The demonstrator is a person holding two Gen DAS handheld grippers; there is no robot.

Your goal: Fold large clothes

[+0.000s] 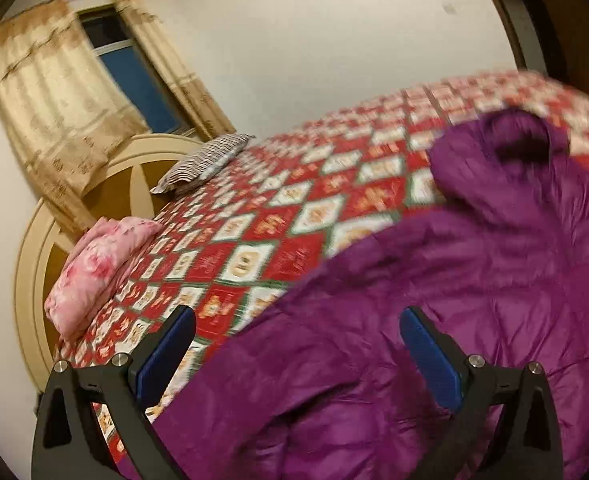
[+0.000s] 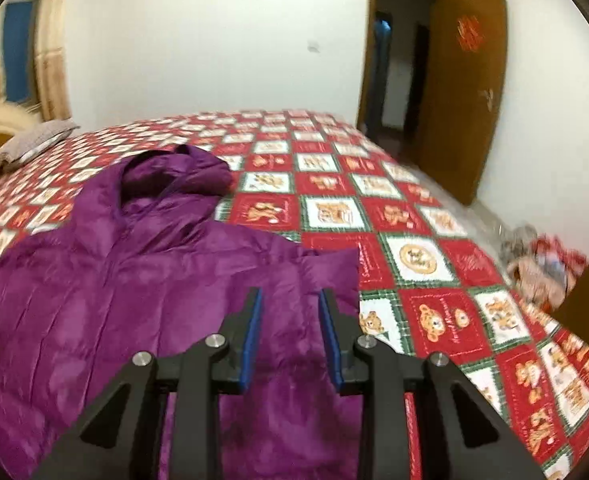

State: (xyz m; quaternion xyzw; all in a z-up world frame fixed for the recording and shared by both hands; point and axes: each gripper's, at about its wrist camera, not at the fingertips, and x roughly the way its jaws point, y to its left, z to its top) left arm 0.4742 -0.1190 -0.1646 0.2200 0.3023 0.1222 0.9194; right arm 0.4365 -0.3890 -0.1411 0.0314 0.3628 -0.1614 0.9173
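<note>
A bed point(image 2: 434, 240) under a red-and-white patchwork quilt fills a white-walled room, with a striped pillow point(image 1: 202, 164) and a pink pillow point(image 1: 94, 272) at its headboard and a brown door point(image 2: 466, 88) standing ajar. A purple hooded jacket point(image 2: 126, 264) lies spread on the quilt. The left gripper point(image 1: 298, 340) hovers over it with jaws wide apart and nothing between them, while the right gripper point(image 2: 290, 320) hangs above its near edge, jaws narrowly apart, gripping nothing.
</note>
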